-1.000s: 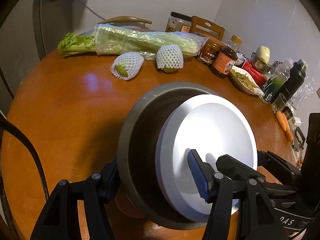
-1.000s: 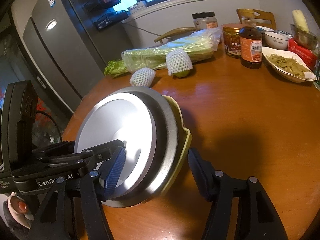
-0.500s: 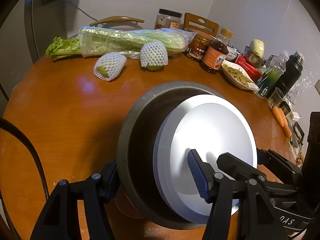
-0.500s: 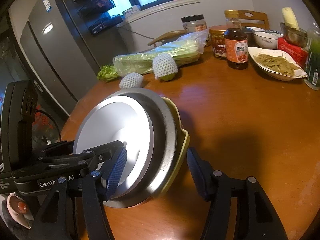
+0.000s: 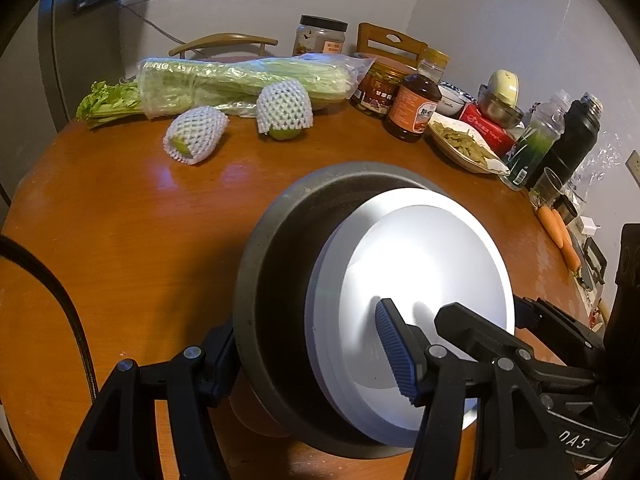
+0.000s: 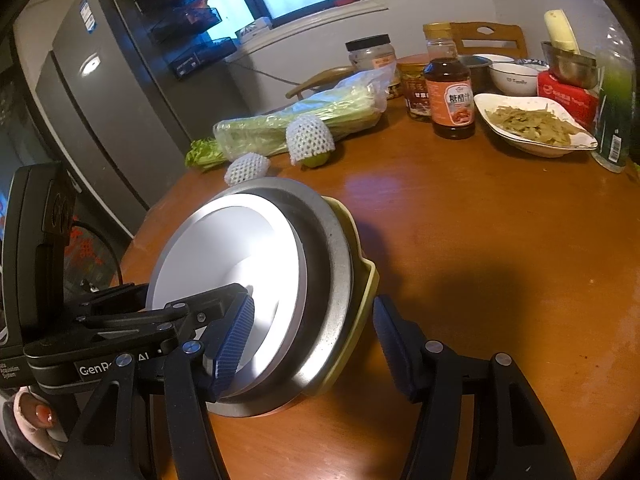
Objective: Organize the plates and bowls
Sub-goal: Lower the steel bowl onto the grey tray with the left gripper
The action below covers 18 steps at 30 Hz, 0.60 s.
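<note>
Both claws clamp one tilted stack (image 5: 360, 280) from opposite sides above the counter (image 5: 140, 240): the left claw (image 5: 304, 344) and right claw (image 6: 308, 340) each have one pad on the white plate (image 6: 224, 256) and one behind the grey dish (image 6: 336, 280) and yellowish bowl (image 6: 370, 280). Tilted so steeply, the plate could slip out if either grip loosens or the hands drift apart. Legible: "GenRo… AI" on the left claw's body; the sauce bottle (image 6: 450, 96) has Chinese characters.
</note>
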Each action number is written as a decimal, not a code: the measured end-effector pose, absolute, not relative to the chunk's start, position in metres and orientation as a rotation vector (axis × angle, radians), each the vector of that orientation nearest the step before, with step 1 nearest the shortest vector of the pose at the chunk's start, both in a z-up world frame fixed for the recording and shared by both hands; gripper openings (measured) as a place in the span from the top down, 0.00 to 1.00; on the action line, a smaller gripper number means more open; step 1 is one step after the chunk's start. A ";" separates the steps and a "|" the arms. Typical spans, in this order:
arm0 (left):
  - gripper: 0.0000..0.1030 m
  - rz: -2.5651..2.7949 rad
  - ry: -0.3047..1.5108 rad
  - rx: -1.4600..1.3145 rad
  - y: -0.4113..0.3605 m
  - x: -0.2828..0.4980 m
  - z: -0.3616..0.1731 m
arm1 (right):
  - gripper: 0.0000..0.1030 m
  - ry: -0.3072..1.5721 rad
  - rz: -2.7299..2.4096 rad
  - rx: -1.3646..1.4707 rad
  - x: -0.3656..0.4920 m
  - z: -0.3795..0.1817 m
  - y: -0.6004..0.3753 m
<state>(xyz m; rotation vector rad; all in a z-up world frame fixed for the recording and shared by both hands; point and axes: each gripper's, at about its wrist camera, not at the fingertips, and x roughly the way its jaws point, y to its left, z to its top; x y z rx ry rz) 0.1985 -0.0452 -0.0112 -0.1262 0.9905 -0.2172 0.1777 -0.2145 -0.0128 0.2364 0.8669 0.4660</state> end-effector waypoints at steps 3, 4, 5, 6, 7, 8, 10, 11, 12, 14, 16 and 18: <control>0.40 -0.223 0.990 -0.125 -0.049 0.199 -0.011 | 0.39 0.865 0.461 0.238 0.177 -0.013 -0.218; 0.40 -0.225 0.990 -0.123 -0.050 0.199 -0.011 | 0.39 0.865 0.458 0.240 0.177 -0.013 -0.220; 0.40 -0.226 0.989 -0.122 -0.051 0.199 -0.011 | 0.39 0.864 0.456 0.242 0.176 -0.013 -0.221; 0.40 -0.227 0.989 -0.121 -0.052 0.199 -0.011 | 0.39 0.863 0.454 0.244 0.175 -0.013 -0.222; 0.40 -0.229 0.989 -0.120 -0.053 0.198 -0.011 | 0.39 0.862 0.452 0.245 0.175 -0.013 -0.224; 0.40 -0.230 0.989 -0.121 -0.054 0.198 -0.011 | 0.39 0.861 0.451 0.247 0.174 -0.013 -0.225; 0.40 -0.231 0.988 -0.121 -0.055 0.198 -0.011 | 0.39 0.860 0.448 0.248 0.174 -0.014 -0.226; 0.40 -0.232 0.988 -0.120 -0.055 0.198 -0.011 | 0.39 0.861 0.447 0.248 0.174 -0.013 -0.226; 0.40 -0.232 0.987 -0.120 -0.055 0.198 -0.011 | 0.39 0.861 0.447 0.247 0.174 -0.013 -0.227; 0.40 -0.232 0.987 -0.120 -0.056 0.198 -0.011 | 0.39 0.860 0.445 0.247 0.174 -0.013 -0.227; 0.40 -0.230 0.987 -0.120 -0.055 0.198 -0.011 | 0.39 0.860 0.443 0.244 0.174 -0.013 -0.226; 0.40 -0.231 0.987 -0.121 -0.055 0.198 -0.011 | 0.39 0.859 0.442 0.242 0.174 -0.013 -0.226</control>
